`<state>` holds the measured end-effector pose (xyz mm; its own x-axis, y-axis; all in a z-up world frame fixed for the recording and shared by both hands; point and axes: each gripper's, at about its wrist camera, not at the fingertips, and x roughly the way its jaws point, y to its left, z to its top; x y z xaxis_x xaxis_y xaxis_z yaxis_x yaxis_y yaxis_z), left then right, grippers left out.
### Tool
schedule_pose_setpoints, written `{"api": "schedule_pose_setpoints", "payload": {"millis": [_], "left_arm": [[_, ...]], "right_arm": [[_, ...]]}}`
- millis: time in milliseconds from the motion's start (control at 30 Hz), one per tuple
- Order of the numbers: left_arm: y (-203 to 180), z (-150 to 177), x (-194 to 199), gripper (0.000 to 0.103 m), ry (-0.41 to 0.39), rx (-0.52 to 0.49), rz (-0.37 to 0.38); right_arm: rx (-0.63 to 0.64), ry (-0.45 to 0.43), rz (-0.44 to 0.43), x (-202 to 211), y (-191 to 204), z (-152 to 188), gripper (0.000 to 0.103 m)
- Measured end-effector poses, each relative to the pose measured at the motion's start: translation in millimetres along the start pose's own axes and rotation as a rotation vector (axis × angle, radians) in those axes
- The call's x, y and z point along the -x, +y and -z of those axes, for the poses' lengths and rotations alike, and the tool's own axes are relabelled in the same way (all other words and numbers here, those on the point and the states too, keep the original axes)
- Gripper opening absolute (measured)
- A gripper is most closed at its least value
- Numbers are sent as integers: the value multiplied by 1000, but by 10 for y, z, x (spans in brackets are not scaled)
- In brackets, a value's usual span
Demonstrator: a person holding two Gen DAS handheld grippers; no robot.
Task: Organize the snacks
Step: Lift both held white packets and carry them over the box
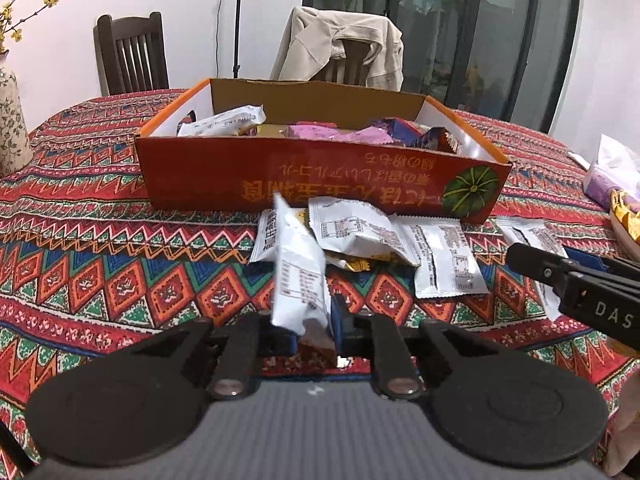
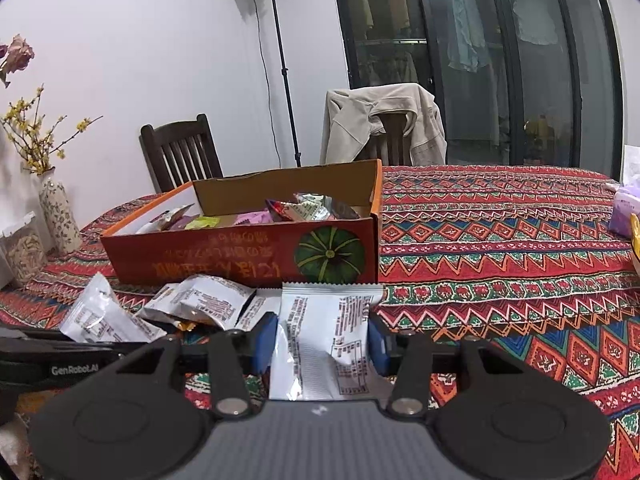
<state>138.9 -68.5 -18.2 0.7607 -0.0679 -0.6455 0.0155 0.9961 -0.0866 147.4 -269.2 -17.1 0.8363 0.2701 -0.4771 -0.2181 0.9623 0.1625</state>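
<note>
An open red cardboard box [image 1: 224, 176] [image 2: 200, 256] with a green pumpkin picture holds several snack packets. Loose white snack packets [image 1: 360, 232] [image 2: 204, 300] lie on the patterned tablecloth just in front of it. My left gripper [image 1: 316, 332] is shut on the lower edge of one white packet [image 1: 298, 276], which stands tilted up from the pile. My right gripper [image 2: 322, 344] is shut on another white packet [image 2: 320, 336], its blue pads pressing both sides. The right gripper's black finger [image 1: 560, 276] shows at the right of the left wrist view.
The table wears a red patterned cloth [image 2: 500, 240]. A floral vase [image 2: 60, 216] and a clear jar [image 2: 24, 248] stand at the left. A purple tissue pack [image 1: 608, 176] and a yellow-filled dish [image 1: 628, 220] sit at the right. Two chairs, one draped with a jacket [image 2: 384, 124], stand behind.
</note>
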Motion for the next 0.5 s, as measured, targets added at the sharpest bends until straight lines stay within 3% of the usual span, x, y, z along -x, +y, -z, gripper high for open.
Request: {"api": "schedule_pose_setpoints", "payload": {"millis": [500], "left_arm": [[84,-63,197,14,-69,-6,42]], "right_arm": [[36,-30,-15,41,60,1,46]]}}
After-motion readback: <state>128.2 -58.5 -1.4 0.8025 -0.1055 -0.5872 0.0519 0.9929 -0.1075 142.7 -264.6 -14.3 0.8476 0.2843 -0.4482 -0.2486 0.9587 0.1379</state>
